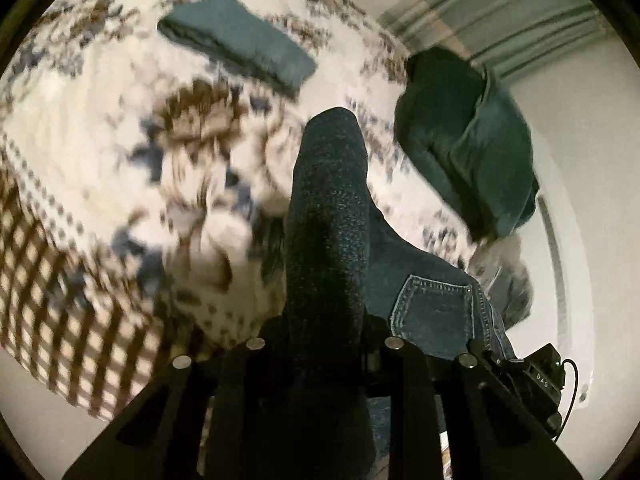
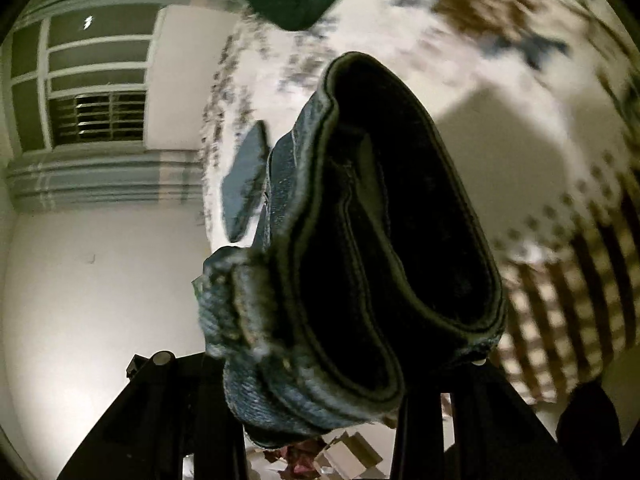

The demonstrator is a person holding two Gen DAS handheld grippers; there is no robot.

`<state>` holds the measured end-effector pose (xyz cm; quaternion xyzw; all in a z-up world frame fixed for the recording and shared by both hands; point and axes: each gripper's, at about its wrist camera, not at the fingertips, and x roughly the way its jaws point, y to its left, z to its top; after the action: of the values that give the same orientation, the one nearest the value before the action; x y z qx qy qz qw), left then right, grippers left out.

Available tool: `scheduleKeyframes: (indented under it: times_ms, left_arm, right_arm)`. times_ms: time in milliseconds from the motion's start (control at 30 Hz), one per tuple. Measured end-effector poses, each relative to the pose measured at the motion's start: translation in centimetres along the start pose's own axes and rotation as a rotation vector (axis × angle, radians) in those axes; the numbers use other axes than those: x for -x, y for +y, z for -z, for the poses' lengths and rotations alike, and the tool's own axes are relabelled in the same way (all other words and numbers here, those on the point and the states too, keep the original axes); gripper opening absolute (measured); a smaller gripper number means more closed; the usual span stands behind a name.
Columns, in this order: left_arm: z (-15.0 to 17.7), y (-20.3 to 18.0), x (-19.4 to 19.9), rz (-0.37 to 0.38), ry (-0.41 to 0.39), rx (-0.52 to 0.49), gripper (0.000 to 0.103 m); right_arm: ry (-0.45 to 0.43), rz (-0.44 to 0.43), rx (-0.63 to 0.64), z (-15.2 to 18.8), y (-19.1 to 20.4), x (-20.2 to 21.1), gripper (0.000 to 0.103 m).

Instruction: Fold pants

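My left hand-held gripper (image 1: 326, 320) clamps jeans (image 1: 436, 312) leg fold; right hand-held gripper (image 2: 320, 360) clamps bunched waistband. Jeans hang above patterned bed cover (image 1: 100, 120). Folding incomplete. Two folded garments (image 1: 240, 40) already laid down.

jeans (image 1: 328, 216): dark blue denim, matt, coarse speckled weave; pale stitching around the pocket; thick hemmed edges in the right wrist view (image 2: 360, 220)
bedspread (image 1: 100, 128): soft matt cloth, white with brown and blue print
left gripper (image 1: 324, 344): matt black plastic, dull silvery metal pins
right gripper (image 2: 320, 364): same matt black plastic
far folded cloth (image 1: 240, 40): blue-grey, matt, soft
right folded cloth (image 1: 468, 140): dark teal, matt
wall (image 2: 80, 300): smooth, pale, painted
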<state>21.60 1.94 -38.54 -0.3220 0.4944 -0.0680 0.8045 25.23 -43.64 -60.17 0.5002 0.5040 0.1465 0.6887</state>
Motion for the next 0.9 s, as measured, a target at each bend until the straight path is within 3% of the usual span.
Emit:
scheduleKeyframes:
  times_ms: [233,433,567,700,900]
  left_arm:
    - [-12.5,1.6,2.2,0.017,-0.069,-0.025,0.020]
    - [-27.7,5.9,0.0,0.013,-0.104,-0.055,0.020]
    - [-37.5,10.4,-3.6,0.005,-0.122,-0.077,0.020]
    - [-43.7,16.4,-8.5,-0.010,-0.117,-0.081,0.020]
    - [-47.0,23.1,-14.8,-0.041,-0.043,-0.024,0.020]
  right_arm:
    - [-0.017,-0.044,0.079,-3.8,11.2,-6.3,0.037]
    - [-0.045,-0.076,0.074,-8.9,19.7,-18.6,0.037]
    - [-0.059,-0.099,0.065,-13.1,23.3,-28.6,0.037]
    - [-0.049,-0.096,0.080,-17.6,25.7,-38.7,0.037]
    - [-0.003,-0.043,0.074,-20.7,24.2,-48.9,0.037]
